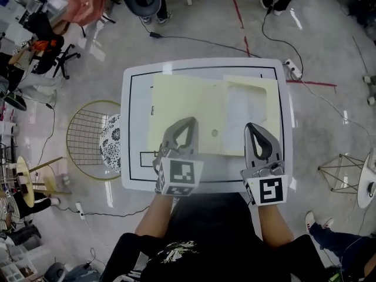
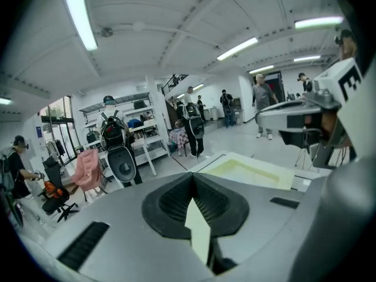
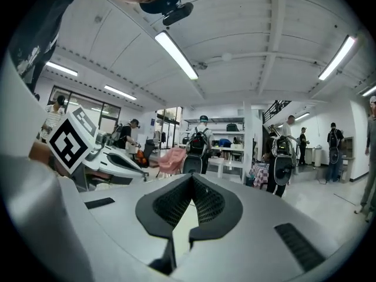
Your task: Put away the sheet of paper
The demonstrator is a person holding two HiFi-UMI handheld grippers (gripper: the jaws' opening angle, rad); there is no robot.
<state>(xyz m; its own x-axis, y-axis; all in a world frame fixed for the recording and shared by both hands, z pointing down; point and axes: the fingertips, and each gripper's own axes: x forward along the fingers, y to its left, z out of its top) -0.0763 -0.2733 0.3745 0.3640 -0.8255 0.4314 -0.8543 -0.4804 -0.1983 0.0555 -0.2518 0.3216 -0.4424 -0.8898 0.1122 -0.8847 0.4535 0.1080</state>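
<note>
Both grippers are up over the near edge of the white table (image 1: 126,128). The left gripper (image 1: 190,122) has its jaws pressed together, and its own view shows a pale yellow sliver of the sheet of paper (image 1: 182,101) pinched edge-on between the pads. The right gripper (image 1: 249,126) is clamped too, with a pale strip of paper caught between its pads in the right gripper view. From the head view the sheet spreads over the middle of the table, inside the black border line, from the gripper tips out toward the far edge. To its right sits a paler panel (image 1: 249,107), touching or overlapping it. I honestly can't tell if that's part of the same sheet or a separate folder. A wire chair (image 1: 88,137) stands on the floor just left of the table.
</note>
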